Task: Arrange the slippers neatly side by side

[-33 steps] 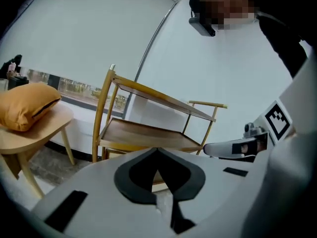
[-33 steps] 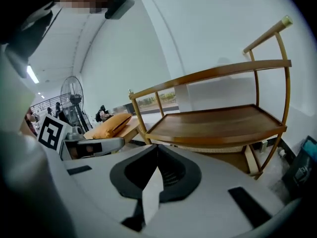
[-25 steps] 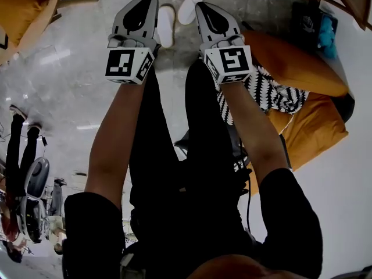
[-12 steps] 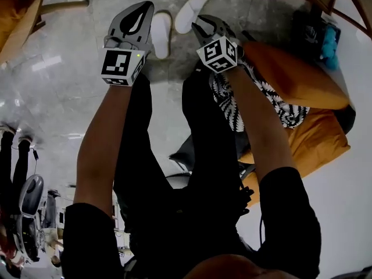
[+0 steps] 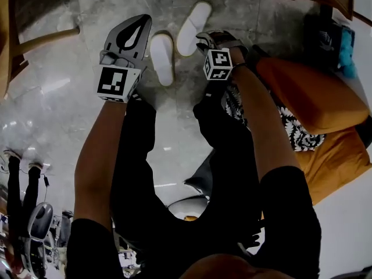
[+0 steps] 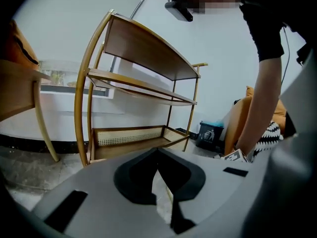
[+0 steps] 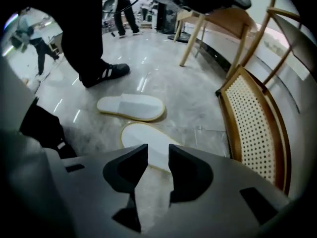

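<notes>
- Logged two flat white slippers with pale yellow edging on the grey marble floor (image 5: 75,63), near each other but not parallel and not yet side by side.
- Noted the straight slipper (image 5: 161,58) lying nearly upright in the head view, and the slanted slipper (image 5: 193,21) angled away up and to its right, with the closest ends just apart.
- Found the left hand-held gripper (image 5: 139,23) clenched, jaws pressed together on nothing, hovering just left of the straight slipper.
- Confirmed in the left gripper view: left hand-held gripper (image 6: 158,156) closed and empty, aimed at a curved wooden shelf rack with a woven cane bottom tray (image 6: 133,83).
- Found the right hand-held gripper (image 5: 203,38) released, jaws having just been opening and now wide apart, gripping nothing; tipped steeply down beside the lower end of the slanted slipper.
- Saw in the right gripper view, through the gap of the right hand-held gripper (image 7: 158,155), the slanted slipper (image 7: 146,140) on the floor below, clear of both pads.
- Saw the straight slipper (image 7: 131,107) lying crosswise beyond it, and a black trainer with white stripes (image 7: 105,72) farther on.
- Noted an orange cushion (image 5: 308,89) and a black-and-white patterned cushion (image 5: 299,132) off to the right, well apart from the slippers.
</notes>
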A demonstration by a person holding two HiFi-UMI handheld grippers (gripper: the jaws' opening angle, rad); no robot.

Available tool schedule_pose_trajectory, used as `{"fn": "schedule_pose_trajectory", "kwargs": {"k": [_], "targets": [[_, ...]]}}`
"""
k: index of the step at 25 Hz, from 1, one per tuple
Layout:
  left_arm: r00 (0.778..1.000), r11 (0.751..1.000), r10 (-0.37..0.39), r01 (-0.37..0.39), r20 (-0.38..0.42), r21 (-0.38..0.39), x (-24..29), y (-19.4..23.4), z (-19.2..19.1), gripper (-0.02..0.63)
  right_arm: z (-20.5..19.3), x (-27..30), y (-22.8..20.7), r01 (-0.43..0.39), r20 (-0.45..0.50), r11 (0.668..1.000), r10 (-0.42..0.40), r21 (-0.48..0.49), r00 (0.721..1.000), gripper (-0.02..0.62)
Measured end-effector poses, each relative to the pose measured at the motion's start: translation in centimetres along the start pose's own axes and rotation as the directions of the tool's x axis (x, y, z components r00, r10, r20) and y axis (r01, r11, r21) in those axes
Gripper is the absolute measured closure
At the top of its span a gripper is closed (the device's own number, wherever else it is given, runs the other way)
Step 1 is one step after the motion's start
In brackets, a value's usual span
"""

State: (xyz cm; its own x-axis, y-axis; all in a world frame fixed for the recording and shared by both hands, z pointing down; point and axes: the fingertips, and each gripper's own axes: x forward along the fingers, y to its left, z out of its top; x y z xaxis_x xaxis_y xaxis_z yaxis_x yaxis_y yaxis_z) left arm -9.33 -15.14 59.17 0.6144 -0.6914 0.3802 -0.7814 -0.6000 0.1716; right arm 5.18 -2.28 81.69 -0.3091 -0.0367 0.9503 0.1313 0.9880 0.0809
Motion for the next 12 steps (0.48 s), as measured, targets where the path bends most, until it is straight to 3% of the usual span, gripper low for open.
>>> {"fn": "schedule_pose_trajectory", "kwargs": {"k": [4, 8, 10, 12], "targets": [[1.000, 1.000, -0.017, 0.017, 0.007, -0.012, 0.5, 0.6, -2.1, 0.591, -0.3, 3.4, 0.1, -0.059, -0.022, 0.980, 0.056, -0.189, 0.998, 0.453], [1.000, 1.000, -0.014, 0.014, 0.011, -0.008, 0.5, 1.3, -3.4, 0.591, -1.8, 5.4, 1.1, -0.172, -0.104, 0.899, 0.142, -0.403, 0.984, 0.454], [1.000, 1.000, -0.001, 0.002, 0.012, -0.014, 0.4, 1.8, -3.8, 0.591, -2.3, 5.9, 1.4, -0.205, -0.125, 0.869, 0.165, -0.450, 0.978, 0.460], [1.000, 1.000, 0.013, -0.012, 0.018, -0.023, 0.4, 2.4, -4.0, 0.591, -2.6, 6.3, 1.3, -0.210, -0.133, 0.860, 0.166, -0.465, 0.977, 0.503]]}}
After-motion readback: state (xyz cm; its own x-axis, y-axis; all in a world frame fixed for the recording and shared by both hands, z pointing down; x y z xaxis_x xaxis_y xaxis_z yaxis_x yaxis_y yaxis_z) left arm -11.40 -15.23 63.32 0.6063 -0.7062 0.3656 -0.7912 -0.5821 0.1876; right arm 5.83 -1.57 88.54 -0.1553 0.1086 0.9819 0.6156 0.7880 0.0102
